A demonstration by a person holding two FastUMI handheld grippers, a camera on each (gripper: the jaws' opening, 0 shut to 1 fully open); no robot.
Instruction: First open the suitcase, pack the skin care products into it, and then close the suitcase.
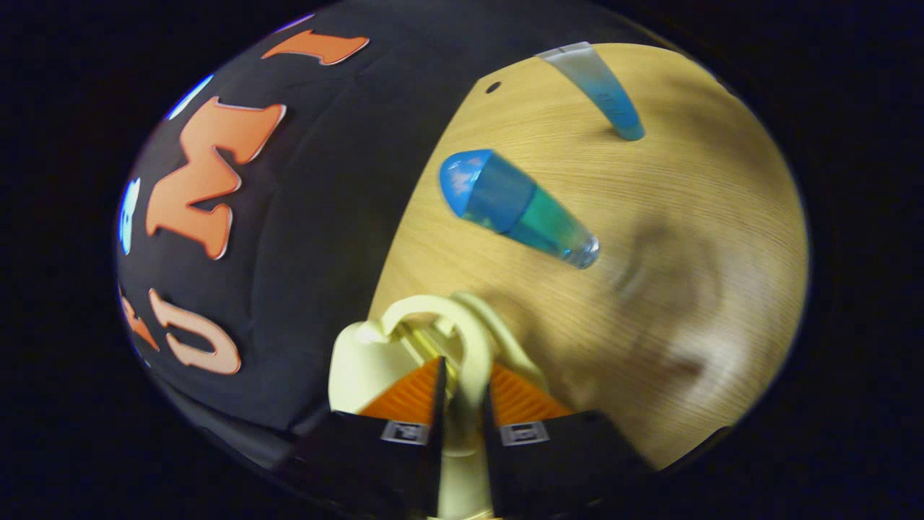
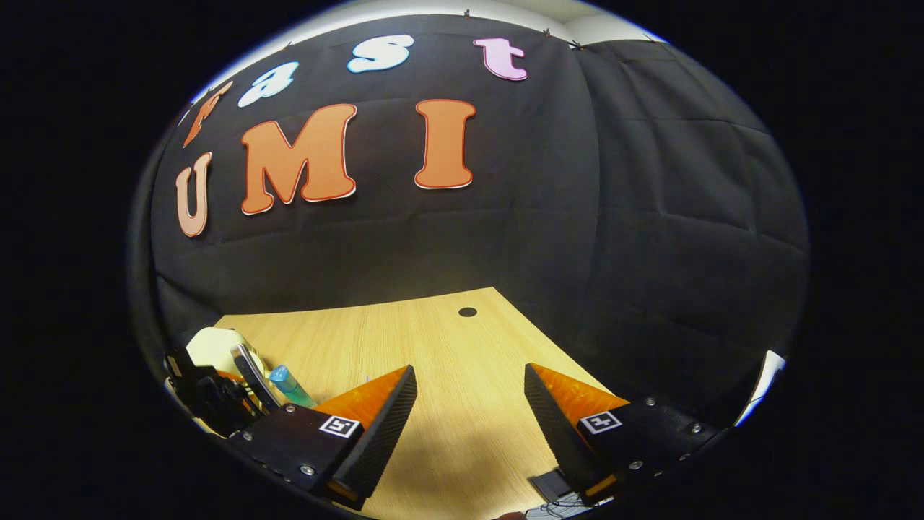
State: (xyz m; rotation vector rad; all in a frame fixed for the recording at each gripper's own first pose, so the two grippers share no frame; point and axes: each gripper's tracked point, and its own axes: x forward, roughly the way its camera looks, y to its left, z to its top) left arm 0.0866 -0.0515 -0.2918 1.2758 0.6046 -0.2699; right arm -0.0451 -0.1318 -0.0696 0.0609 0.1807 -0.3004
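On the wooden table by the black wall, the left gripper pinches the cream suitcase handle to lift it, two bottles wait nearby, and the right gripper hangs wide and empty.

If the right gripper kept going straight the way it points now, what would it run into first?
Nothing close: the right gripper has open jaws over bare wooden table. Straight on, it would probably reach the table's far edge, then the black cloth wall, though depth is unclear.
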